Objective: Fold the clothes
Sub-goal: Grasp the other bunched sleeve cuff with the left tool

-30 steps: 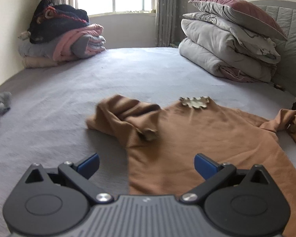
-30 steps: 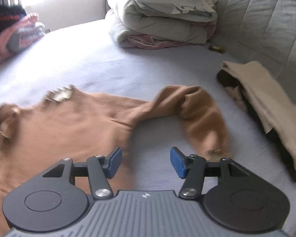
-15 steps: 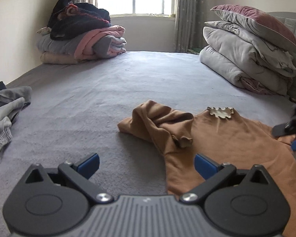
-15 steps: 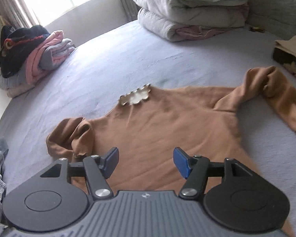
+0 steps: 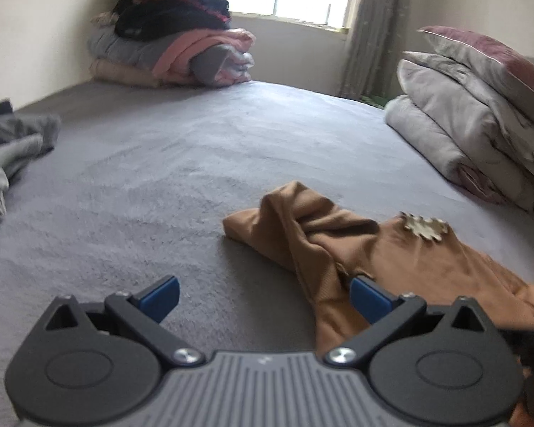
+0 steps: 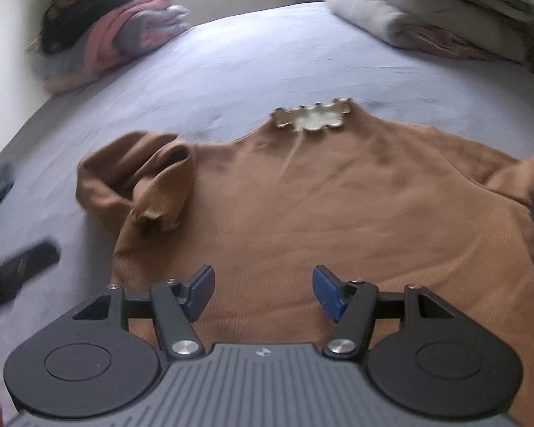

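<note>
Grey clothes [image 5: 7, 156] left of sweater [image 6: 338, 206].

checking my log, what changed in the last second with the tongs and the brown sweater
The right tongs swung left, from the right sleeve to over the sweater body. The left tongs shifted left, toward the bunched left sleeve. Both stayed open, gripping nothing; the sweater lies as it did.

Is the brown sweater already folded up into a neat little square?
No, the brown ribbed sweater lies spread flat on the grey bed sheet, with only one sleeve bunched up beside it.
</note>
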{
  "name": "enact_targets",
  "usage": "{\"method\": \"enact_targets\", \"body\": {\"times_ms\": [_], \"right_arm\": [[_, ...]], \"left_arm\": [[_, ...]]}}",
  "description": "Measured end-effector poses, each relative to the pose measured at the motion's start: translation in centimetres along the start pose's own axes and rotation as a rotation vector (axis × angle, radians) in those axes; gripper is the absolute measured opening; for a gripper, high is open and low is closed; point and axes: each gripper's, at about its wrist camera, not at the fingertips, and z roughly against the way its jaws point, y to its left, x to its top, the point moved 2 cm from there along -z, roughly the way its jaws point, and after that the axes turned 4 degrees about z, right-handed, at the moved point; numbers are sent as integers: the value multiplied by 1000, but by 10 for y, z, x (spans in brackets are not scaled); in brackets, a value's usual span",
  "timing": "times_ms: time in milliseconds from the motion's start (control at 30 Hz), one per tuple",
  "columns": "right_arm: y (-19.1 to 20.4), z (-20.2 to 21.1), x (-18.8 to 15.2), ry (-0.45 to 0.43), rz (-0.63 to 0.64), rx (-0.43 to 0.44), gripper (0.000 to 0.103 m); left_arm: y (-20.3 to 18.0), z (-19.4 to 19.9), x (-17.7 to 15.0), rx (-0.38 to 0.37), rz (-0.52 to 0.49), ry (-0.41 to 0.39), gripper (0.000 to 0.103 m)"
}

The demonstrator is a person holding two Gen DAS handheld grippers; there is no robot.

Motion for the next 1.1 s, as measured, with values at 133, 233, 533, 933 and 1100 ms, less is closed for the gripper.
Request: {"method": "enact_targets", "body": {"times_ms": [133, 233, 533, 933, 1100], "right_arm": [[-4, -4, -8, 30, 16, 11, 64], [-6, -2, -8, 37, 9, 15, 64], [-11, 2, -9, 57, -65, 48, 64], [7, 6, -17, 71, 14, 40, 64], [10, 3, -19, 74, 45, 23, 64]], "left_arm": [[6, -22, 1, -29, 16, -7, 103], [10, -34, 5, -54, 34, -25, 103], [10, -51, 8, -227, 180, -9, 86], [31, -51, -4, -97, 246, -3, 9], [49, -50, -7, -38, 283, 62, 19]]}}
